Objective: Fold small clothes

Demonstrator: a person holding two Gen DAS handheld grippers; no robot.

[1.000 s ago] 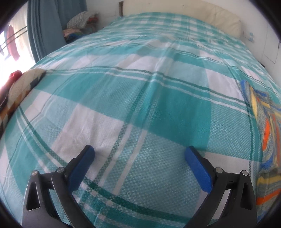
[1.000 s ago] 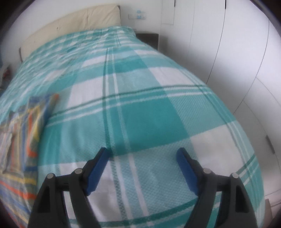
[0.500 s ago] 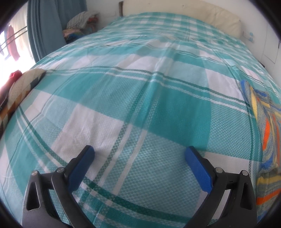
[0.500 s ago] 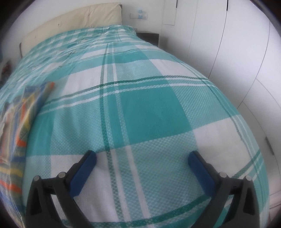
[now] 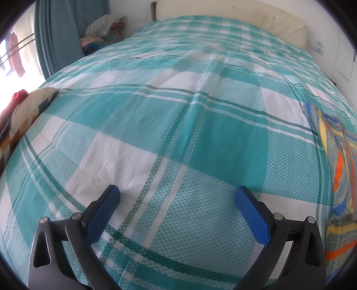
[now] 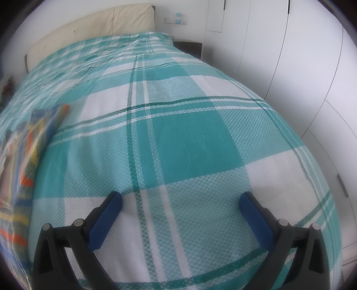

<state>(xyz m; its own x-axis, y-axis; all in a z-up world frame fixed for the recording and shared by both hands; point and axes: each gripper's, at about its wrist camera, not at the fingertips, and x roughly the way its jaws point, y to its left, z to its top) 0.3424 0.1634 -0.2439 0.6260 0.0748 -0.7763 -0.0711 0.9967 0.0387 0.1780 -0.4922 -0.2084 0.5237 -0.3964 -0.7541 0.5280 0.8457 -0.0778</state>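
The striped garment (image 5: pixel 334 160) lay on the bed's plaid cover (image 5: pixel 178 133) between both tongs: at three o'clock of the left tongs (image 5: pixel 177 196), nine o'clock of the right tongs (image 6: pixel 180 201), its long axis running up the bed. Both stood spread, empty. A second earlier, the right tongs were narrower.

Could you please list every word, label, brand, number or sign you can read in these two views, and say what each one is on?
None can be read.
The wall plate above the headboard carries small blue marks, too small to tell.
The striped garment, plaid bedspread and wardrobe doors carry patterns or plain surfaces, no lettering.
Both hand-held grippers show no markings.
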